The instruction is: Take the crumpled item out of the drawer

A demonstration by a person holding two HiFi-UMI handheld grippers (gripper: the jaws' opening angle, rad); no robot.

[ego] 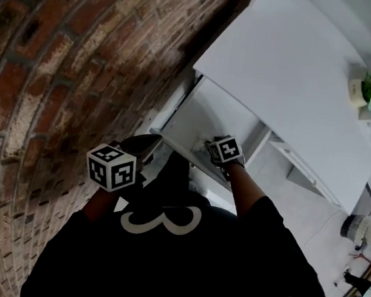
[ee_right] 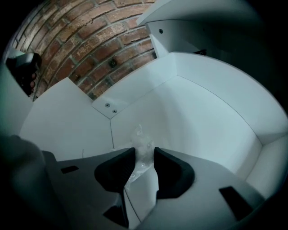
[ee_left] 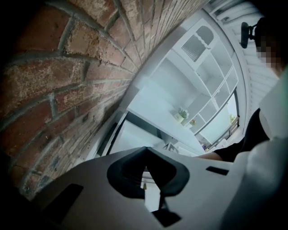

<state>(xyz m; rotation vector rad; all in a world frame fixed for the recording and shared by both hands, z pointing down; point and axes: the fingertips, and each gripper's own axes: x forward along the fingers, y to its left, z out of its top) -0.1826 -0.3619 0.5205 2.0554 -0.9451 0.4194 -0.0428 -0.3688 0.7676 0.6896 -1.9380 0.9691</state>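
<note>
The right gripper [ee_right: 145, 152] is pinching the crumpled clear plastic item [ee_right: 140, 137] between its pads, inside the open white drawer [ee_right: 216, 117]. Only a thin, slippery fold looks caught, so a quick lift is risking it sliding free and dropping back. The left gripper [ee_left: 146, 149] is hanging closed and empty.

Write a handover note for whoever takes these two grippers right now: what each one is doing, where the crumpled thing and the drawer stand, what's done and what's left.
Left gripper: jaws together, empty, held outside the drawer beside the brick wall.
Right gripper: down inside the open drawer, jaws closed on the crumpled item, a clear, plastic-looking wad.
Done: drawer open, item pinched.
Left: the item is not yet out of the drawer. Keep the grip and lift it up and clear of the drawer walls.
</note>
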